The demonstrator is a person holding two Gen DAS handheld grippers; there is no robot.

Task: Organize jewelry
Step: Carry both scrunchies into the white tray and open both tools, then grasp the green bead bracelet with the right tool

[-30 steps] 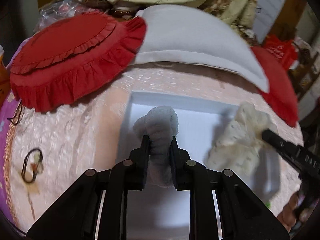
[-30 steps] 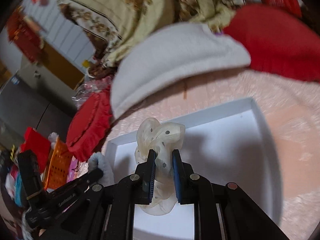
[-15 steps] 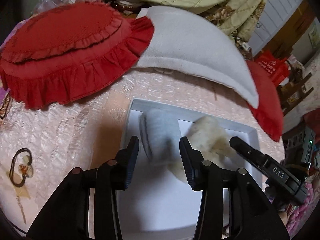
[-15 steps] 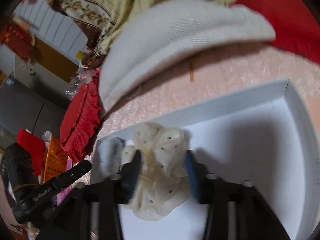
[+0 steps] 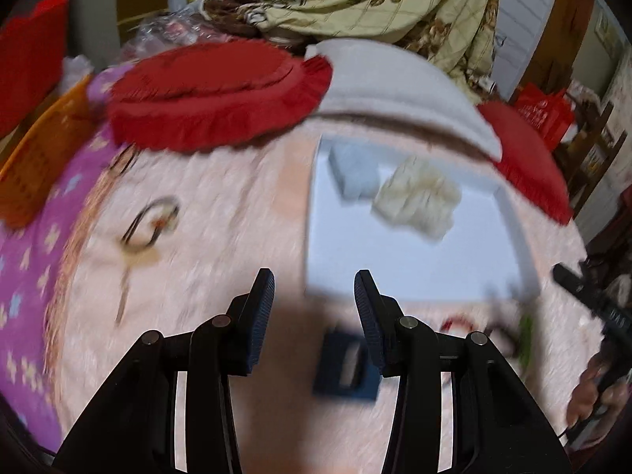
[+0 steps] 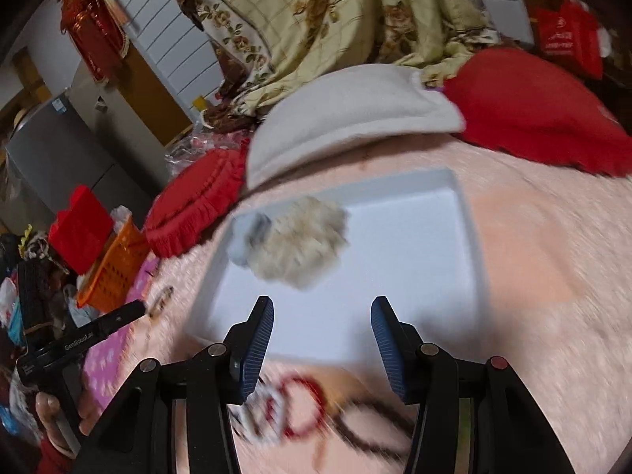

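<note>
A white tray (image 5: 493, 260) lies on the pink bedspread; it also shows in the right wrist view (image 6: 414, 260). In its far left corner lie a pale grey scrunchie (image 5: 353, 172) and a cream scrunchie (image 5: 418, 197), touching; both show in the right wrist view, grey (image 6: 247, 237) and cream (image 6: 302, 243). My left gripper (image 5: 314, 296) is open and empty, above the tray's near edge. My right gripper (image 6: 322, 322) is open and empty over the tray's near edge. A red bead bracelet (image 6: 300, 407) and a dark cord (image 6: 371, 426) lie in front of the tray.
A small dark blue box (image 5: 347, 365) sits near the left gripper. A dark hair ornament (image 5: 148, 225) lies left on the bedspread. Red cushions (image 5: 213, 91), a white pillow (image 5: 399, 87), an orange basket (image 6: 110, 272) and a floral blanket (image 6: 335, 19) ring the far side.
Both grippers opened and let go of their scrunchies in the tray, then pulled back toward the near edge. The scrunchies now lie together in the tray's far left corner.
</note>
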